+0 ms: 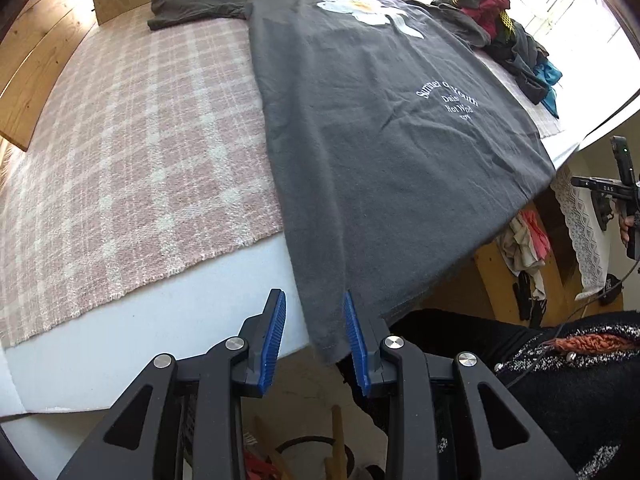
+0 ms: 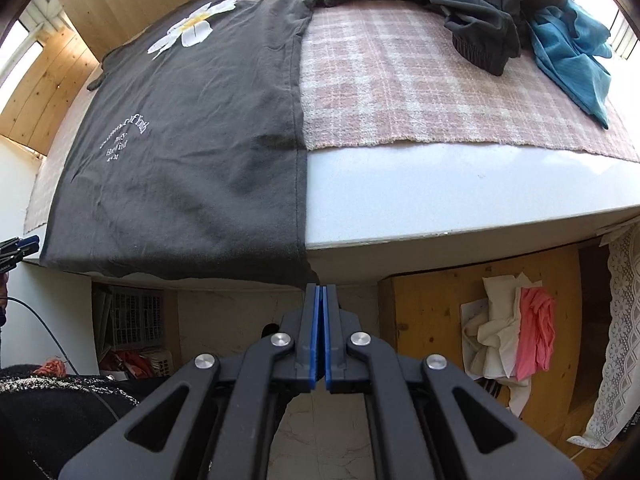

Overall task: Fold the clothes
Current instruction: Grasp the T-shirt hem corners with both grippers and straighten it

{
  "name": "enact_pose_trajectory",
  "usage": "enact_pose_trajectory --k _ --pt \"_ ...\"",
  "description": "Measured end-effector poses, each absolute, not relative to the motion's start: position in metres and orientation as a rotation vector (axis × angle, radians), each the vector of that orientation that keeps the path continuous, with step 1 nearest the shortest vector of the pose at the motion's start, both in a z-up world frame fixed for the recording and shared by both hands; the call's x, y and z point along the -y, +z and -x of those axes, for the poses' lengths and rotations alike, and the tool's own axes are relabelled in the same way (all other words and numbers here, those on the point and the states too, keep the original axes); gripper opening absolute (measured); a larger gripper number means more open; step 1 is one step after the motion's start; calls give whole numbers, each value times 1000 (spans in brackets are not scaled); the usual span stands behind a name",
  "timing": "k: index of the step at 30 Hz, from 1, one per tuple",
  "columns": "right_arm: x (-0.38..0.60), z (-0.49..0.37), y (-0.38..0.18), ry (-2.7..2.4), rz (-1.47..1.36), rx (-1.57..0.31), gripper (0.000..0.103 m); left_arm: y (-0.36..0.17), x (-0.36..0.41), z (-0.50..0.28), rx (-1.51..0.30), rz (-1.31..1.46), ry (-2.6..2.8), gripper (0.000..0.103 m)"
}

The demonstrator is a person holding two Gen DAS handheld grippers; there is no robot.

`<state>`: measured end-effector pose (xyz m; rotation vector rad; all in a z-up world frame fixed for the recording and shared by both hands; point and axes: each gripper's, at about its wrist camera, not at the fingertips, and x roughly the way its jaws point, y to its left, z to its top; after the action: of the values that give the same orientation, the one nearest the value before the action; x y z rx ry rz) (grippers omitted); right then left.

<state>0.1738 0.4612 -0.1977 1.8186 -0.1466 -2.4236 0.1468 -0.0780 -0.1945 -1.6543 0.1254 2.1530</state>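
Observation:
A dark grey T-shirt with a white flower print and white lettering lies spread flat on the table, its hem hanging over the front edge. My left gripper is open at that edge. The hem's left corner hangs between its blue pads, close to the right one. In the right wrist view the same T-shirt fills the left side. My right gripper is shut, its tips pinching the hem's right corner just below the table edge.
A pink plaid blanket covers the white table. A pile of loose clothes with a blue garment sits at the far right. Below are a wooden shelf with folded cloths, a lace cloth and a person's dark sleeve.

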Motion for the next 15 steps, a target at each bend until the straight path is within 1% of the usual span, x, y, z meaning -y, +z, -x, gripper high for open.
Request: enact_pose_trajectory --k 4,8,9,10,11,12,13,14,15 --pt "-423 -145 -165 -2393 -1693 67 2 -202 75 -144 -151 1673 2197 28" --pt "-343 -68 -138 -2287 -1540 -165 2 -204 67 -145 -187 1672 2241 27" --pt "-322 -47 -132 -2256 -1500 -225 2 -204 65 -145 -197 1670 2253 25" --pt "-300 -26 -126 -2224 -1460 -283 3 -204 63 -145 -204 1668 2263 17" --pt "-279 -5 -119 -2190 -1419 -340 5 -204 62 -144 -196 1671 2274 11" --pt "-258 16 -113 -2156 -1379 -396 11 -203 61 -143 -180 1679 2287 7" --pt "-236 37 -107 -2120 -1337 -450 21 -203 61 -142 -159 1688 2298 5" --pt "-215 58 -100 -2083 -1296 -502 26 -202 61 -141 -133 1699 2307 5" --pt "-194 79 -94 -2046 -1255 -553 37 -202 61 -139 -104 1711 2321 4"
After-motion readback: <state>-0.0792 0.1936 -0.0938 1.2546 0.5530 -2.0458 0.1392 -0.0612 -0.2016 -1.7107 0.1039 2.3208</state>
